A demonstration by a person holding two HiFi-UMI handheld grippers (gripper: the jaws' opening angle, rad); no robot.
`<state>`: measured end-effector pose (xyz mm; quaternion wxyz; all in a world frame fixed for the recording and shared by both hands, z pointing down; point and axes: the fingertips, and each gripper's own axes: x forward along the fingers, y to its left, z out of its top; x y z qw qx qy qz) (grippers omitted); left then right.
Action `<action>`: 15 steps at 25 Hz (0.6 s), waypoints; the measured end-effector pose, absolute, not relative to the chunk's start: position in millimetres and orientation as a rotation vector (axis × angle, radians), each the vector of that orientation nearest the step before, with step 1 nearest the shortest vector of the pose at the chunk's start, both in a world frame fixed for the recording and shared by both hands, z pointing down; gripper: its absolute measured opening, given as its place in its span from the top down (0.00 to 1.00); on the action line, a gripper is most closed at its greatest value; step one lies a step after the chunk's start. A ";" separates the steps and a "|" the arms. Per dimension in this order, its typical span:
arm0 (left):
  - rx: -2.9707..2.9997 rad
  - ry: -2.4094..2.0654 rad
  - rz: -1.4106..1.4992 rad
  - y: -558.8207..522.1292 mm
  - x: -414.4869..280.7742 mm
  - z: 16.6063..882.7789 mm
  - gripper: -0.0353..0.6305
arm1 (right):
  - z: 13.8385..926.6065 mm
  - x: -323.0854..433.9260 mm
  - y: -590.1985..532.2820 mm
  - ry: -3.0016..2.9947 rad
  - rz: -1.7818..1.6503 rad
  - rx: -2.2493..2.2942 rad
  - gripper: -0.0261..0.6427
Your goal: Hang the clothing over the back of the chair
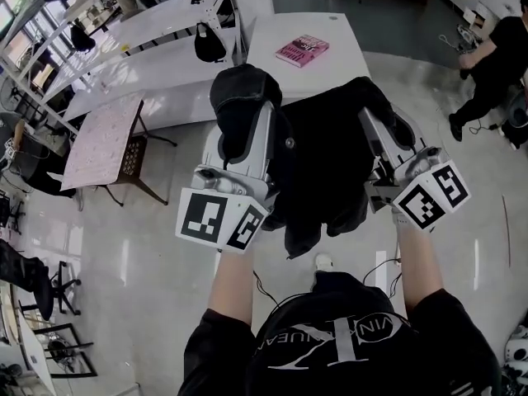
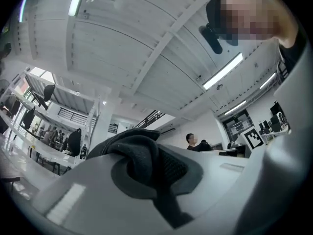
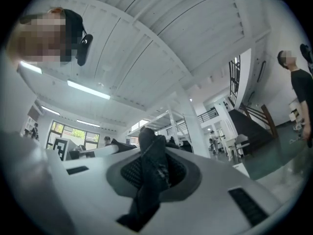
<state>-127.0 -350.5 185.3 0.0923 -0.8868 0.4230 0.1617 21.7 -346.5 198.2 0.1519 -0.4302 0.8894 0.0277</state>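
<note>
Left hand-held gripper (image 1: pixel 245 114) clamped tight on one bunched end of the black clothing (image 1: pixel 322 167), right hand-held gripper (image 1: pixel 378 122) pinching the other. Garment hangs spread between them, clear of the floor (image 1: pixel 148 246) — likely readied for draping.

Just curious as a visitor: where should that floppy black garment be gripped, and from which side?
Probably its top edge, one bunched fold near each end, approached from the person's side. The black garment is limp, so two spread grips let it hang open between them. The left gripper and right gripper are each shut on such a fold.
</note>
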 end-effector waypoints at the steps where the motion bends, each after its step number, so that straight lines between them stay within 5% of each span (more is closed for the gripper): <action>1: -2.639 1.267 0.475 -354.6 -125.3 189.9 0.91 | 202.2 23.2 -349.0 2.555 0.077 -1.250 0.88; 15: -2.661 1.412 0.275 -472.8 -101.8 263.1 0.91 | 276.4 51.5 -472.4 2.592 -0.125 -1.384 0.88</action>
